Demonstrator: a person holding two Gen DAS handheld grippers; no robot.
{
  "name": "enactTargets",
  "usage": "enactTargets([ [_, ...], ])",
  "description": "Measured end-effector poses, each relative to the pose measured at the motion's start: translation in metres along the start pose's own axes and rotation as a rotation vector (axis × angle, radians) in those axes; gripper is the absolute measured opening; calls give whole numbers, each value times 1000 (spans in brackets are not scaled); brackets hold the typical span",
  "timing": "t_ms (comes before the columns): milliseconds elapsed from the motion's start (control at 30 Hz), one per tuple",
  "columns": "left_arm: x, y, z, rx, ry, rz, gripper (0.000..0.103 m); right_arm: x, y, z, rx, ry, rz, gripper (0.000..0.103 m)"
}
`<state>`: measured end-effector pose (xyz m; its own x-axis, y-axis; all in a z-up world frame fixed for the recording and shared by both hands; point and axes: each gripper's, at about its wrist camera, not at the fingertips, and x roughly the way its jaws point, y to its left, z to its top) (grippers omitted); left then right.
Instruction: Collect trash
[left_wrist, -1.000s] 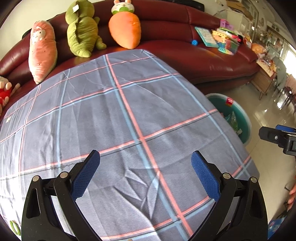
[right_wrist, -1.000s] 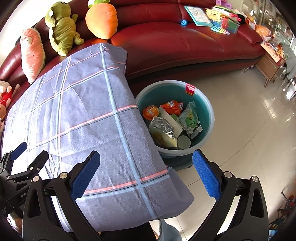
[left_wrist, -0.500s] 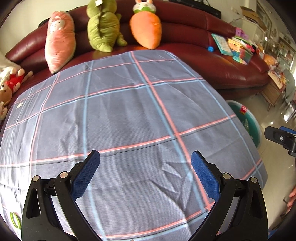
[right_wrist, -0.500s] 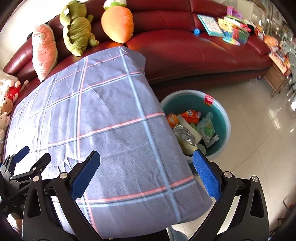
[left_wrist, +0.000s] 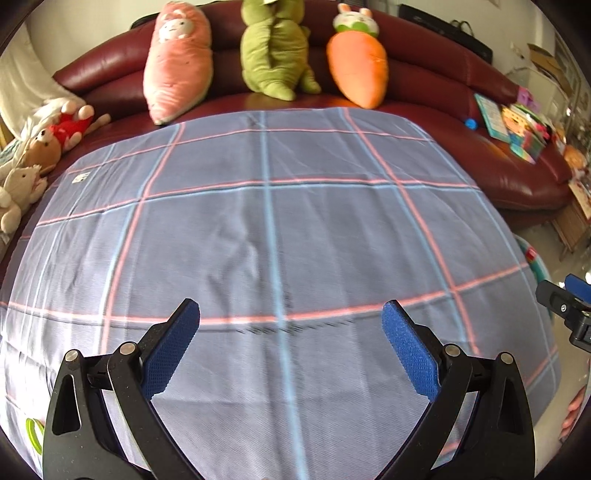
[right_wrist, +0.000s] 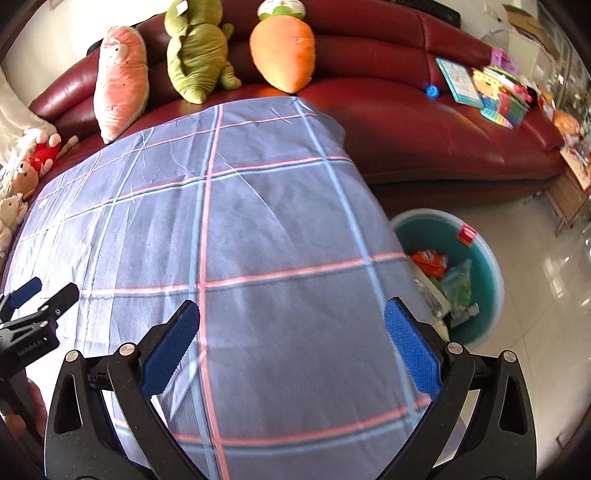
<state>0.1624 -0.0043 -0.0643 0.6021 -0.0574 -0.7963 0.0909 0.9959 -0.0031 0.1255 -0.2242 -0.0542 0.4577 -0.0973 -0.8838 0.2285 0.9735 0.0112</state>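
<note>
A dark red sofa (left_wrist: 461, 122) curves behind a table draped in a grey-blue checked cloth (left_wrist: 277, 240), and the cloth fills most of what you see through both cameras. Along the sofa back sit a pink plush (left_wrist: 177, 62), a green plush (left_wrist: 275, 48) and an orange carrot plush (left_wrist: 356, 59); books and toys (right_wrist: 491, 88) lie at the far end of the seat. None of that reads as trash, so leave it alone.

On the tiled floor just beside the table's right edge stands the teal bin (right_wrist: 487, 258), already holding the trash (right_wrist: 443, 280): an orange wrapper, green packets and pale cartons. The table edge hides part of it.

Your left gripper (left_wrist: 291, 339) hangs over the near half of the cloth, blue pads spread wide with nothing between them. Your right gripper (right_wrist: 291, 339) hovers over the right side of the cloth, its fingers likewise wide apart and empty.

No wrapper or carton shows on the cloth. The one doubtful item is a green-and-white scrap (left_wrist: 33, 434) at the near left edge, half cut off. Sweep the left camera that way and confirm what it is before closing on anything. If it is litter, pinch it flat against the cloth without snagging the fabric, and carry it across to the bin.
</note>
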Motion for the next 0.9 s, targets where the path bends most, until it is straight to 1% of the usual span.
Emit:
enactTargets([
  [167, 18, 27, 6, -49, 14, 27, 99, 23, 17, 7, -21, -5, 4, 96],
  [400, 34, 56, 10, -107, 22, 55, 99, 47, 33, 16, -57, -26, -37, 96],
  [600, 41, 62, 11, -115, 27, 59, 99, 60, 39, 15, -75, -30, -57, 96],
  [900, 44, 62, 13, -119, 24, 53, 99, 61, 42, 19, -72, -46, -56, 96],
])
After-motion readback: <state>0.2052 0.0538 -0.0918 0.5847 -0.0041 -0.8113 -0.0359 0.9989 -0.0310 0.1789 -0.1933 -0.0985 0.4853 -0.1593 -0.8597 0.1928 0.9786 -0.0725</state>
